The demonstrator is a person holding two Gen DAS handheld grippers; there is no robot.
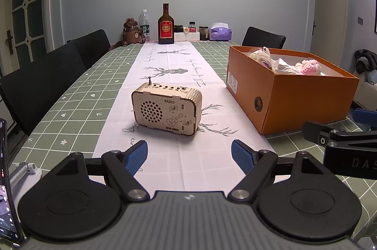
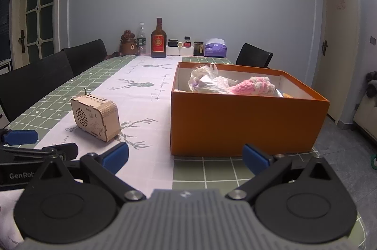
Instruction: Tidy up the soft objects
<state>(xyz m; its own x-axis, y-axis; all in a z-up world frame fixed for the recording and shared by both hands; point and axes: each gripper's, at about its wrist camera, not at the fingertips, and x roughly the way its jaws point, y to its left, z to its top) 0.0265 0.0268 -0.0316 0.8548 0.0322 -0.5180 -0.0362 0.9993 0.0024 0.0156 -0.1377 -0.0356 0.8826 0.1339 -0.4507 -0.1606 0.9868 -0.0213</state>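
- Sitting in the orange box (image 2: 242,125), a pink knit piece (image 2: 252,86) lies against the right part of the interior, its top showing above the near wall.
- Just left of the knit piece, crinkled plastic bags (image 2: 207,82) fill the middle of the box; what they hold cannot be made out.
- The box rests on the right side of the table (image 1: 70,113), partly on the white runner (image 1: 162,75) and partly on the green checked cloth.
- Left gripper (image 1: 189,157) hovers low over the near end of the runner, its blue pads spread wide with nothing between them.
- Right gripper (image 2: 186,155) hovers just before the box's near wall, its pads likewise parted and empty.
- The two grippers are side by side, each showing at the edge of the other's view.
- A wooden radio (image 1: 166,107) stands upright on the runner, left of the box and apart from it, beyond the left gripper.
- At the far end stand a brown bottle (image 1: 166,26), a water bottle (image 1: 144,25), a bear-shaped flask (image 1: 131,32), small jars and a purple tissue pack (image 1: 220,32).
- Black chairs (image 1: 42,82) line the left side, with one more at the far right.
- A phone (image 1: 6,191) on a stand shows at the near left edge.
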